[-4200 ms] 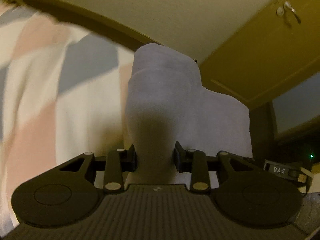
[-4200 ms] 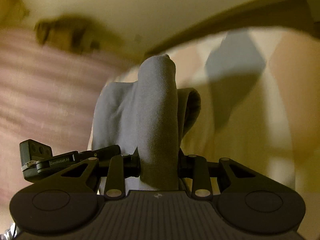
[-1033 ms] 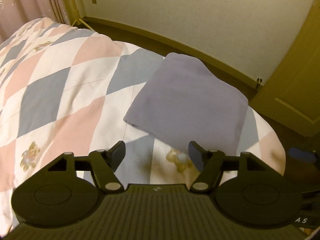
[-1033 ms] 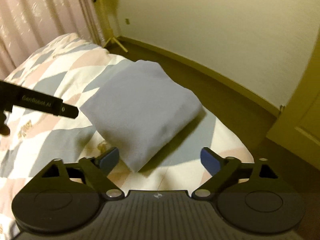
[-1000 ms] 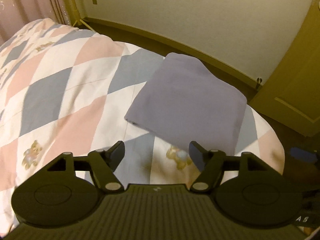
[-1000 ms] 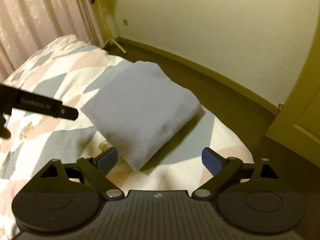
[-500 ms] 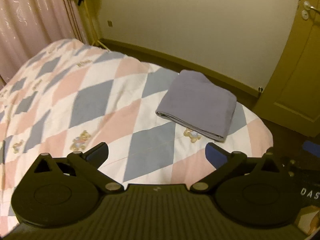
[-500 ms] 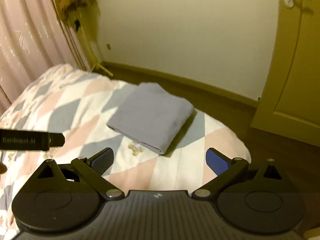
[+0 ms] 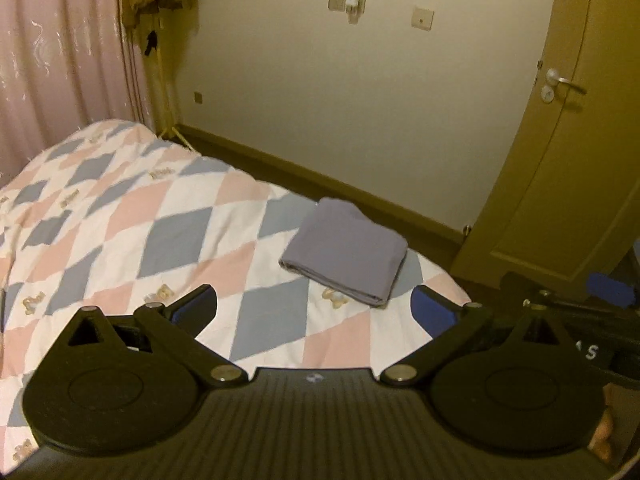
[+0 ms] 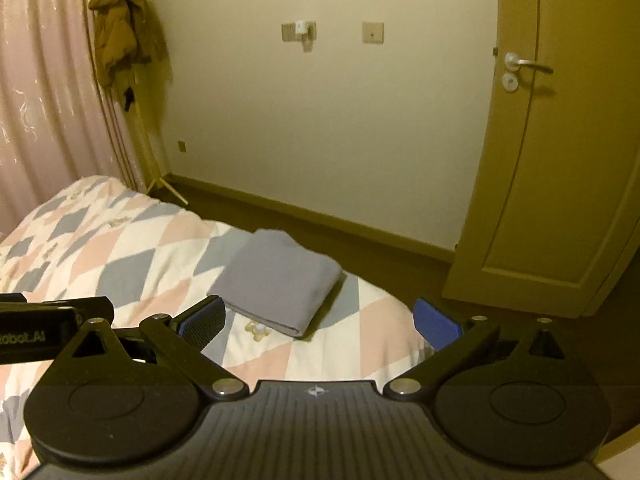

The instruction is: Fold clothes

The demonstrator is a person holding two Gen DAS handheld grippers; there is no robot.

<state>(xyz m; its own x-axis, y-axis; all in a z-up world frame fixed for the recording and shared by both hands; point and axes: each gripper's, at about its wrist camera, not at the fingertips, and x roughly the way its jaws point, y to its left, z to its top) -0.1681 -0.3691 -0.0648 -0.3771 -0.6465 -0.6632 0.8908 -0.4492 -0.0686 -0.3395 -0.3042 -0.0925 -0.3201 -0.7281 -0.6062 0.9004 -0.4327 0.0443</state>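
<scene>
A grey folded garment [image 9: 346, 250] [image 10: 278, 280] lies flat near the far corner of the bed [image 9: 120, 224] [image 10: 120, 248], on a quilt of pink, grey and white diamonds. My left gripper [image 9: 314, 308] hangs well back from it and above it, jaws spread wide with nothing between them. My right gripper [image 10: 320, 322] is likewise pulled back, open and empty. The blue pads [image 10: 434, 322] of the right gripper show at both sides. In the right wrist view the body of the left gripper shows at the left edge.
A closed door [image 9: 560, 160] [image 10: 560, 160] with a lever handle stands to the right of the bed. A pink curtain [image 10: 48, 100] and a coat on a stand [image 10: 120, 40] fill the left corner. Dark floor [image 10: 340, 240] runs between bed and wall.
Both grippers have let go of the grey garment, opened wide, and drawn back and up. The garment now looks small and lies folded on the bed.
</scene>
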